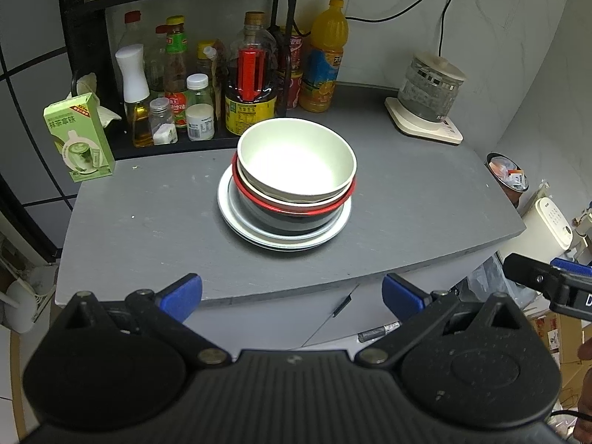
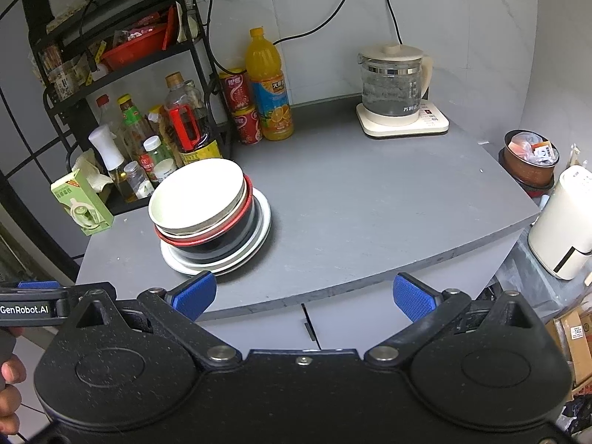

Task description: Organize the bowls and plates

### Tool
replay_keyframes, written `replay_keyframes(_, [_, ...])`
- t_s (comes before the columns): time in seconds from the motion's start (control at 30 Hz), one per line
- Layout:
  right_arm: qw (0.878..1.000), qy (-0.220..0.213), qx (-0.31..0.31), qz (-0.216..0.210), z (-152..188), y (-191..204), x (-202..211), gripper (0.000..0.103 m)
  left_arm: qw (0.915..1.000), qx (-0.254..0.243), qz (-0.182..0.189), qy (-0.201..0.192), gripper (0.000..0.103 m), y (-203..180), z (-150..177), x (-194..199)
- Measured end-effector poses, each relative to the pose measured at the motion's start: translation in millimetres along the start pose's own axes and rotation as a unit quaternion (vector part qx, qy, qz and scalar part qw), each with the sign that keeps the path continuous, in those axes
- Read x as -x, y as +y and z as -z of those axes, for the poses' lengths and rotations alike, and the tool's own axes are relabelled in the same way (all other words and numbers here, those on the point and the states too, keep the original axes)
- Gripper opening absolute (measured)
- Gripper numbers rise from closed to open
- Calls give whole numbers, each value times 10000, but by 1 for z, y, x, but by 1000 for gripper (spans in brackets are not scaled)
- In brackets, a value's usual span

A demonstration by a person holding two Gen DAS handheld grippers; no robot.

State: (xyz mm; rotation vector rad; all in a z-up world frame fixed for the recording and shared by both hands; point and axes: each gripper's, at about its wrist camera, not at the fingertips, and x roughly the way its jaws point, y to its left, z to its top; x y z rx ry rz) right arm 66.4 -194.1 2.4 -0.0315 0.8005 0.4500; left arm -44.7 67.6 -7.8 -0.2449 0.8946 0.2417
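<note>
At the far left of the grey tabletop (image 1: 407,199) a green carton (image 1: 78,137) stands upright near the edge, just in front of a black rack (image 1: 92,37). The rack's lower shelf is crowded with bottles and jars, among them a white-capped oil bottle (image 1: 132,85) and a large dark bottle with a red handle (image 1: 251,85).

In the middle of the tabletop sits the stack: a cream bowl (image 1: 296,159) on top, nested in a red-rimmed black bowl (image 1: 292,214), which rests on white plates (image 1: 240,222). From the right wrist view the stack (image 2: 211,218) lies left of centre, in front of the rack.

Behind it stand red cans (image 2: 242,111) and an orange juice bottle (image 1: 325,63). Further right, near the back corner, a glass kettle (image 2: 392,85) sits on its cream base.

Off the tabletop's right edge are a bin (image 2: 529,159) and a cream appliance (image 2: 562,222).

The left tool (image 1: 292,294) hangs short of the tabletop's front edge, its 2 blue-padded fingers spread wide with nothing between them. The right tool (image 2: 303,296) is likewise spread wide and empty, also in front of the edge, to the right of the stack.
</note>
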Motion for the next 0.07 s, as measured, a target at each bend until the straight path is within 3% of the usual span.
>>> replay_keyframes(0.07, [10000, -3, -6, -4, 1, -5, 1, 103, 10000, 15, 0, 2, 103, -2, 0, -1])
